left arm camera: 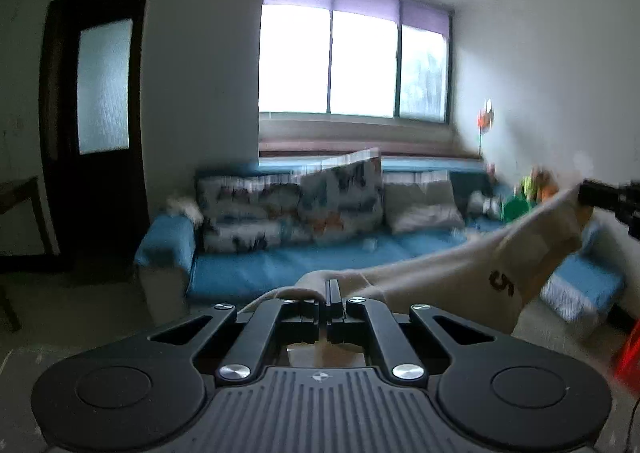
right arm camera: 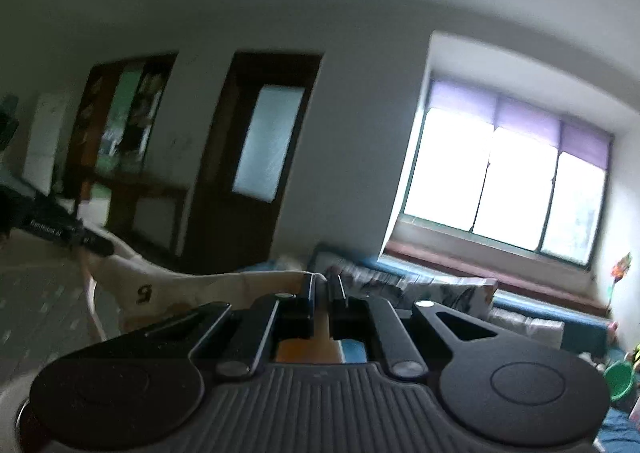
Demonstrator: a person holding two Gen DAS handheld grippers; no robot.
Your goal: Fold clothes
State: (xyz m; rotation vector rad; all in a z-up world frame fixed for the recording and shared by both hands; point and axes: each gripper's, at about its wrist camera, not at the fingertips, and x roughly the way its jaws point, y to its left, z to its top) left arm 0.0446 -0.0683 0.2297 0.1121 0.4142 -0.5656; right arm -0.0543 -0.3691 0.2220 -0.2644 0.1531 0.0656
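A cream garment [left arm camera: 460, 269] with a black "5" print hangs stretched in the air between both grippers. In the left wrist view my left gripper [left arm camera: 333, 285] is shut on one edge of it, and the right gripper [left arm camera: 588, 197] pinches the far end at the right edge. The right wrist view shows the same cream garment [right arm camera: 192, 285] running leftward from my right gripper [right arm camera: 324, 281], which is shut on its edge, to the left gripper [right arm camera: 100, 245] at the far left. Orange fabric shows under the right gripper's fingers.
A blue sofa [left arm camera: 280, 261] with patterned cushions [left arm camera: 288, 209] stands below a bright window [left arm camera: 352, 61]. A dark door [left arm camera: 96, 113] is at the left, toys and a green bucket [left arm camera: 516, 209] at the right. A red object [left arm camera: 630, 353] sits at the right edge.
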